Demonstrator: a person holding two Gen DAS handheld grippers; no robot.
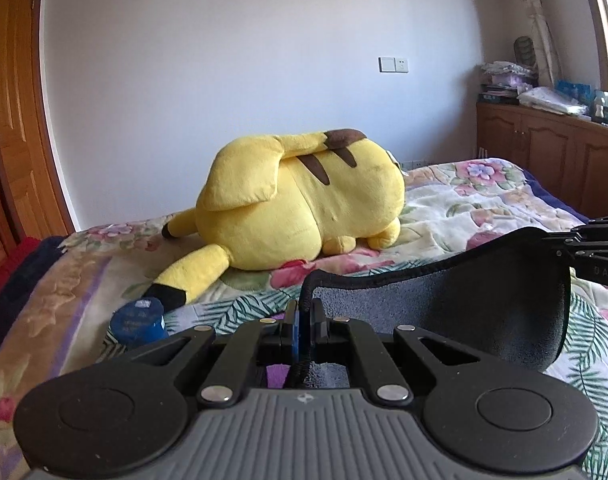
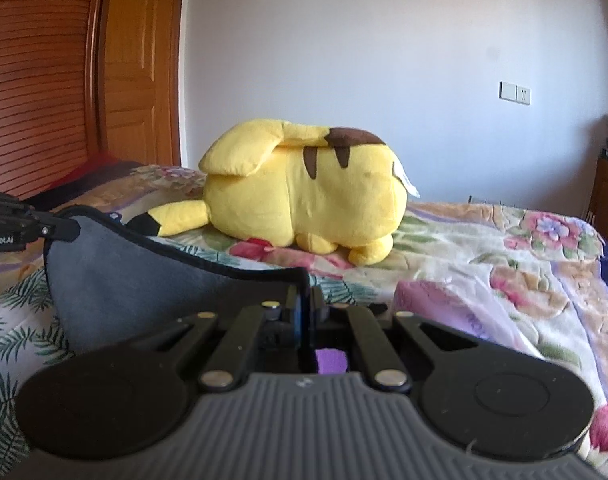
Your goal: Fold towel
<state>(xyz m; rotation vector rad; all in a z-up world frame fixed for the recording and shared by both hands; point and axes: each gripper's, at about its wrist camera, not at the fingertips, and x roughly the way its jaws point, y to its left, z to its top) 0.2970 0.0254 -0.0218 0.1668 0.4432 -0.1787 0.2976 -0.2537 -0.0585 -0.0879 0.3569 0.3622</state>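
A grey towel with a black hem [image 1: 456, 304] hangs stretched between my two grippers above the bed. My left gripper [image 1: 304, 312] is shut on one corner of the towel. My right gripper [image 2: 304, 304] is shut on the other corner of the towel [image 2: 144, 280]. The right gripper's fingers [image 1: 596, 248] show at the right edge of the left wrist view, and the left gripper's fingers [image 2: 24, 228] at the left edge of the right wrist view. The towel's lower part sags toward the bed and is partly hidden behind the gripper bodies.
A big yellow plush toy [image 1: 304, 200] lies on the floral bedspread [image 1: 464, 200] just beyond the towel. A blue round tub [image 1: 138, 320] sits to the left. A pink folded cloth [image 2: 444, 304] lies to the right. A wooden wardrobe [image 2: 44, 80] and a cluttered cabinet [image 1: 544, 148] flank the bed.
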